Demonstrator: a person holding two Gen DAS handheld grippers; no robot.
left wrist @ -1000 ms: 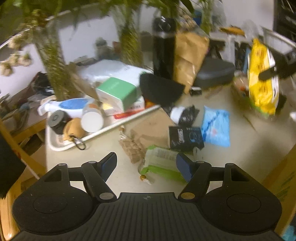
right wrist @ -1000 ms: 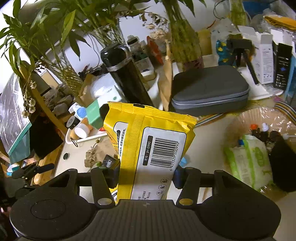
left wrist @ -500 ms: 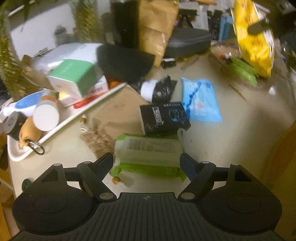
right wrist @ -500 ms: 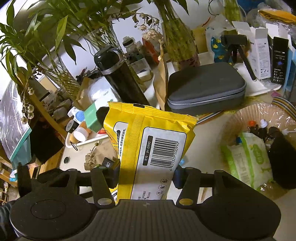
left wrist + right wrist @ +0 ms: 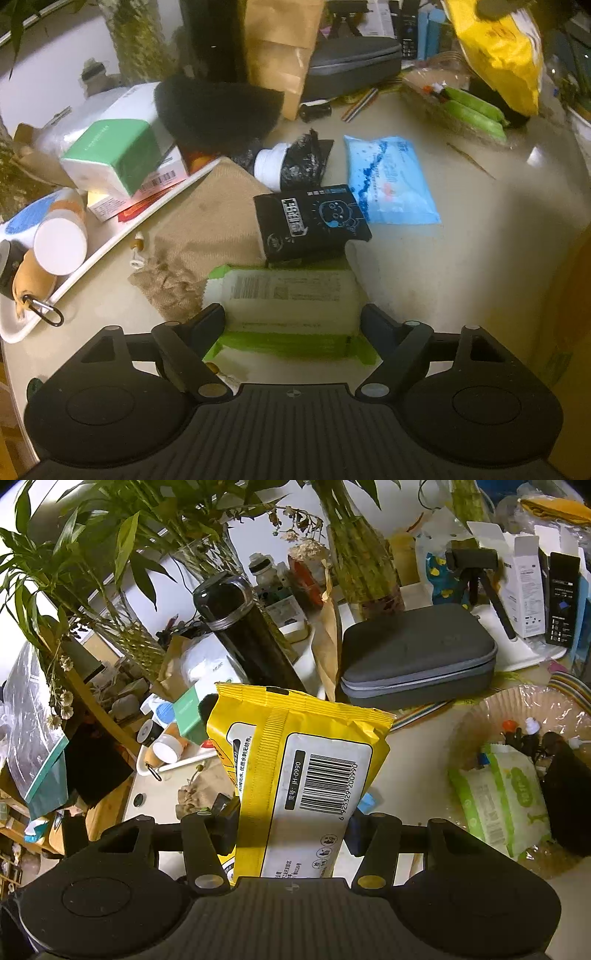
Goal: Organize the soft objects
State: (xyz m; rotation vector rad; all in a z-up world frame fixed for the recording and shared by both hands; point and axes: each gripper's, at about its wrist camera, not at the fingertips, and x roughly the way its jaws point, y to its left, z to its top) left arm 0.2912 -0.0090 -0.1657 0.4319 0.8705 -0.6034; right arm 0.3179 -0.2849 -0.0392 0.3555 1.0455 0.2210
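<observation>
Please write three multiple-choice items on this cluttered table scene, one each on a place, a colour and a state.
1. The black packet lies
A. partly on the green-edged wipes pack
B. in the white tray
C. on the grey case

2. The pack in the right claw is
A. blue
B. yellow
C. red

3. The left claw is
A. clamped on the blue pack
B. open astride the green-edged pack
C. gripping the black flask

Answers: 1 A, its near edge overlaps the pack; 2 B, the yellow pack sits between the fingers; 3 B, both fingers stand clear of the pack's ends.
</observation>
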